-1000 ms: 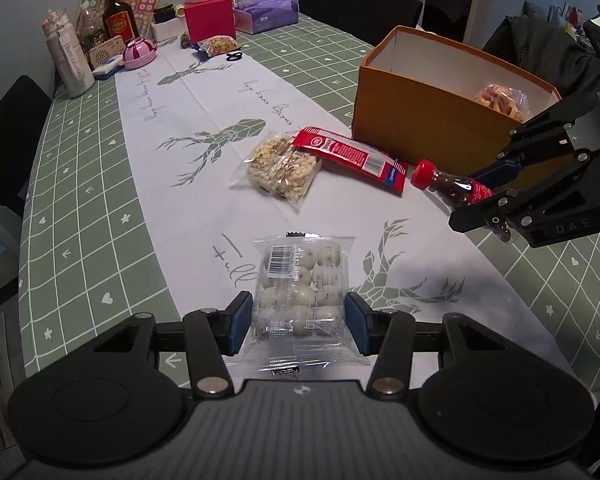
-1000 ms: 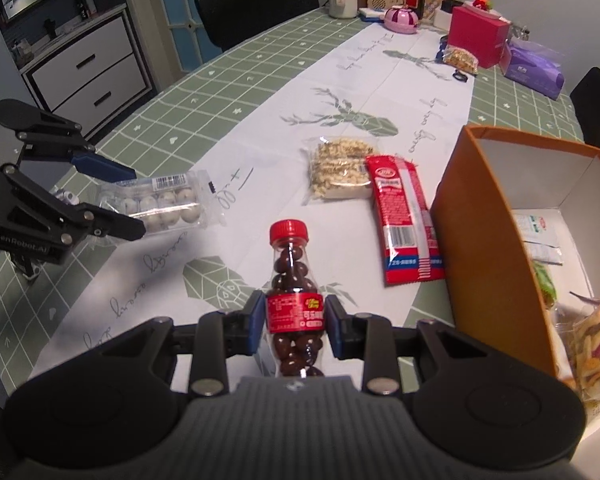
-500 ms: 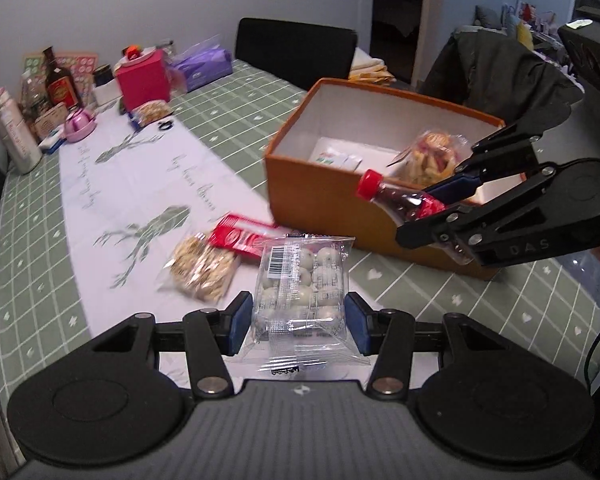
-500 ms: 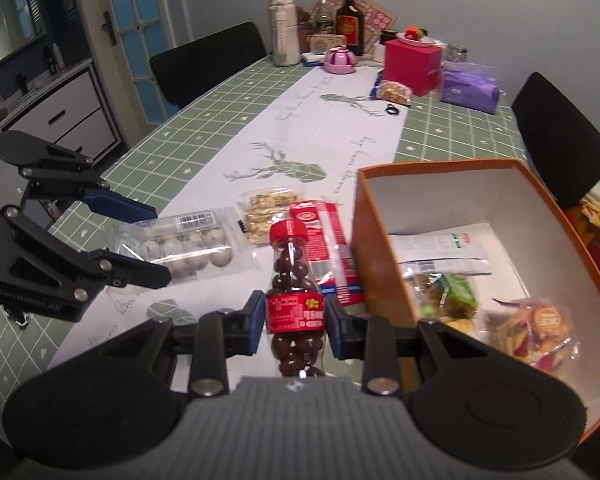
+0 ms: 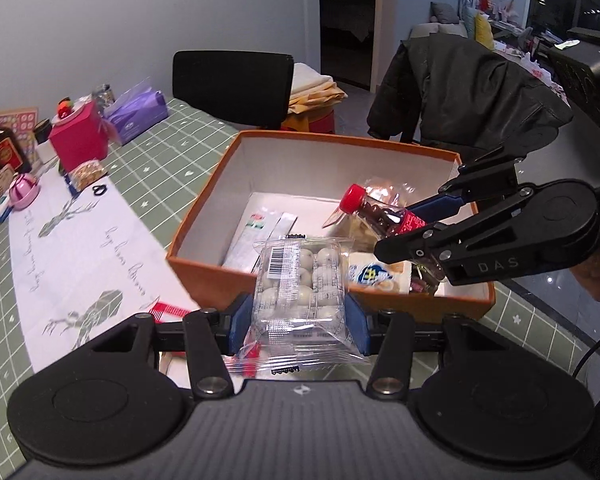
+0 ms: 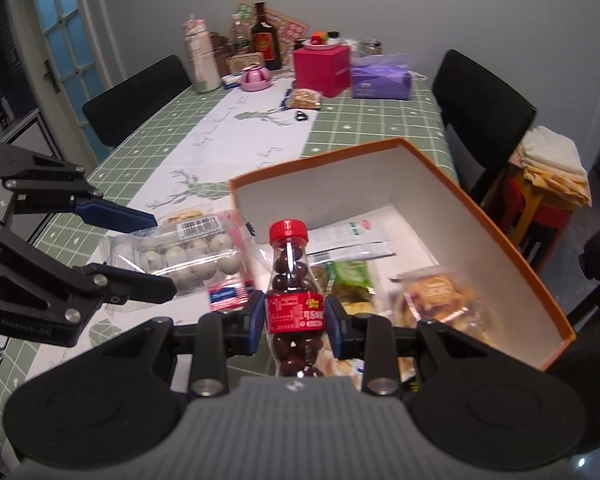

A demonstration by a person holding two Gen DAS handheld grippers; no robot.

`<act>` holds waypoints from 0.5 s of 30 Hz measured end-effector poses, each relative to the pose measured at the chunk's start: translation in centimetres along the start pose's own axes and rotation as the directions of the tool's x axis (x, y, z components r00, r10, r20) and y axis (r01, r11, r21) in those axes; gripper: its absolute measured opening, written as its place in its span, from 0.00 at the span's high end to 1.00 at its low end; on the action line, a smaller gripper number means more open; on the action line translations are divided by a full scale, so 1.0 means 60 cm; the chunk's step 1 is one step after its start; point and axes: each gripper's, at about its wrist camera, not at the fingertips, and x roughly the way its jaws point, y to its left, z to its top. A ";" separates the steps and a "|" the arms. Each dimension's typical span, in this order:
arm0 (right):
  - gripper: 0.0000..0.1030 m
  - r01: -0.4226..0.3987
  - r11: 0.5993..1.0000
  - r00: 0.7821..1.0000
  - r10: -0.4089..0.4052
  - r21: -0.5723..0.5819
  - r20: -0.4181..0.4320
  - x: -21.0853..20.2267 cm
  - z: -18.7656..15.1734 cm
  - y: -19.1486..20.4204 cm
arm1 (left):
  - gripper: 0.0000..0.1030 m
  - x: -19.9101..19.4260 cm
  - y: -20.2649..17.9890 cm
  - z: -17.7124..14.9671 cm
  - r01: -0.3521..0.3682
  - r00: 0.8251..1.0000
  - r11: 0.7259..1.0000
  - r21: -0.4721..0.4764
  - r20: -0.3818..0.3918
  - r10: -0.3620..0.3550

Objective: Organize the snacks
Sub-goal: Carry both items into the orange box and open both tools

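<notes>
The left gripper (image 5: 299, 316) is holding its jaws clamped on a clear packet of pale round sweets (image 5: 302, 280), low in the middle of the left wrist frame, at the near wall of the orange box (image 5: 204, 276) on the worktop (image 5: 172, 160). The right gripper (image 6: 295, 322) is gripping a red-capped bottle of chocolate balls (image 6: 294, 300) upright over the box's open inside, where other snack packets (image 6: 440, 300) are lying.
</notes>
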 end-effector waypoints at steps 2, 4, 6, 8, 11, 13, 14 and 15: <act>0.71 0.013 0.999 1.000 -0.013 0.032 0.006 -0.002 0.000 -0.021 | 0.44 0.009 -0.006 0.011 -0.003 1.000 1.000 0.012 0.002 0.003; 0.71 0.031 0.998 0.999 -0.032 0.061 0.007 0.000 0.000 -0.038 | 0.44 0.020 -0.010 0.019 -0.007 1.000 1.000 0.014 0.001 0.007; 0.71 0.042 0.996 0.999 -0.042 0.085 0.000 0.007 -0.001 -0.053 | 0.44 0.035 -0.012 0.028 -0.008 1.000 1.000 0.003 -0.007 0.008; 0.71 0.054 0.993 0.999 -0.053 0.106 -0.010 0.016 -0.004 -0.067 | 0.44 0.050 -0.016 0.034 -0.014 1.000 1.000 -0.006 -0.014 0.014; 0.71 0.059 0.988 0.998 -0.057 0.145 -0.019 0.025 -0.005 -0.084 | 0.44 0.066 -0.022 0.041 -0.011 1.000 0.999 -0.032 -0.008 0.011; 0.70 0.055 0.985 0.998 -0.052 0.165 -0.022 0.031 -0.006 -0.092 | 0.44 0.075 -0.027 0.045 -0.011 1.000 0.999 -0.037 -0.005 0.011; 0.70 0.051 0.983 0.999 -0.048 0.175 -0.023 0.033 -0.005 -0.095 | 0.44 0.080 -0.028 0.047 -0.015 1.000 0.999 -0.043 -0.005 0.014; 0.70 0.050 0.982 0.999 -0.046 0.182 -0.025 0.035 -0.006 -0.097 | 0.44 0.086 -0.028 0.049 -0.020 1.000 0.998 -0.051 -0.004 0.020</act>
